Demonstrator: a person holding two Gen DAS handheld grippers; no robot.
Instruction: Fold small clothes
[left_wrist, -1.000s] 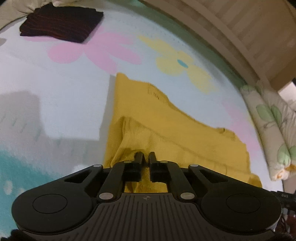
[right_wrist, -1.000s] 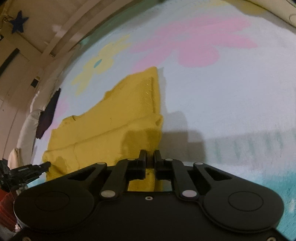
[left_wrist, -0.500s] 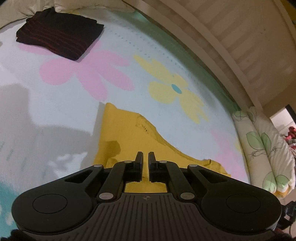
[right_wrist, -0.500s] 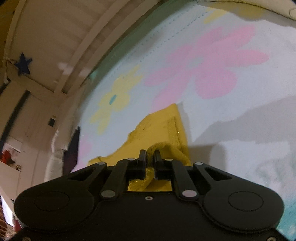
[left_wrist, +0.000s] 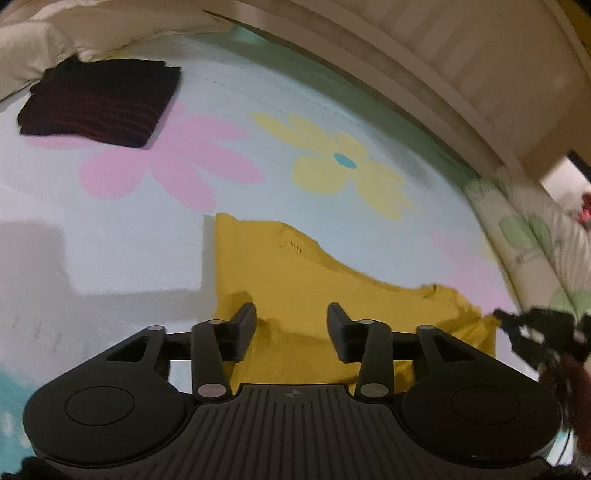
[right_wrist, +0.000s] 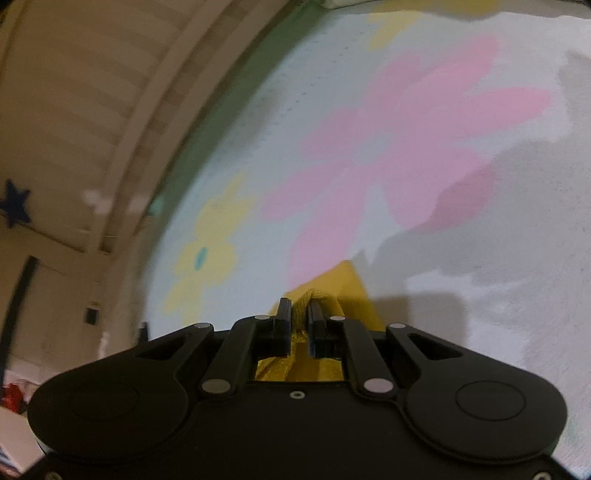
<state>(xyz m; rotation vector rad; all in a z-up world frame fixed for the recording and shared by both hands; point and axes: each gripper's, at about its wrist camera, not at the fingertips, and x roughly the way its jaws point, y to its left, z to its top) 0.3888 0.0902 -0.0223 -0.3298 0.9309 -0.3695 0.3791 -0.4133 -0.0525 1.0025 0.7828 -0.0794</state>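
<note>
Lying part-folded on the flowered mat (left_wrist: 110, 240): yellow top (left_wrist: 295, 280). Left claw (left_wrist: 291, 325) spread wide, empty; right claw (right_wrist: 299, 323) pinching its edge. Dark garment (left_wrist: 99, 99) already folded; more folds probably left.

A home bedroom, probably a child's, is suggested. A pale blue bedspread printed with large pink and yellow flowers (left_wrist: 122, 236) is spread out, bordered by a cream slatted wooden bed rail (left_wrist: 424, 70). A leaf-patterned white pillow (left_wrist: 532, 236) lies at one edge, and a dark blue star decoration (right_wrist: 14, 206) is fixed to the beige wall.
</note>
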